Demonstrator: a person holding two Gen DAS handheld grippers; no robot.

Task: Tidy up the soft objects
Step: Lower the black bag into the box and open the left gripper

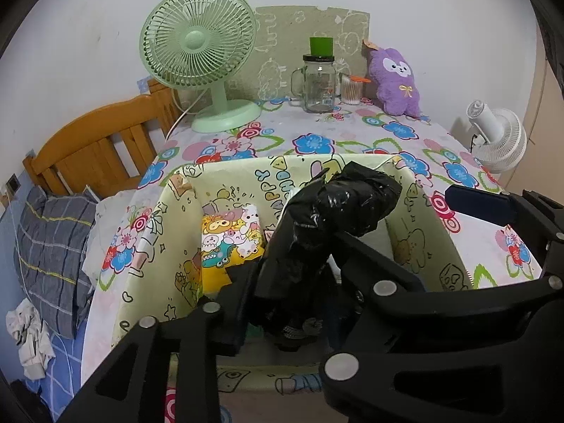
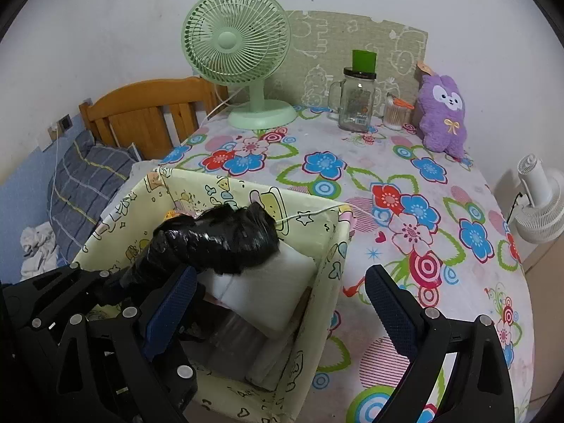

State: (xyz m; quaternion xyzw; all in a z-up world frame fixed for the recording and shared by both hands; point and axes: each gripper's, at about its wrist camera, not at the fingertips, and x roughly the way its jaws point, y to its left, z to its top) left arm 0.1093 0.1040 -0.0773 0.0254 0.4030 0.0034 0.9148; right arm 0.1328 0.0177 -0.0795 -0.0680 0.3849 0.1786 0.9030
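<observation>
Clamped in the left gripper (image 1: 292, 282), black plastic bundle (image 1: 338, 204) poised over fabric storage box (image 1: 423, 232) for stowing; right gripper (image 2: 282, 296) spread empty alongside.

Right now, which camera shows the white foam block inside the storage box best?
The right wrist view: the white foam block lies largely exposed under the black bundle. In the left wrist view only a white sliver shows behind that bundle.

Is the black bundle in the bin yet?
Not yet: the left tongs hold the black bundle above the bin.
</observation>
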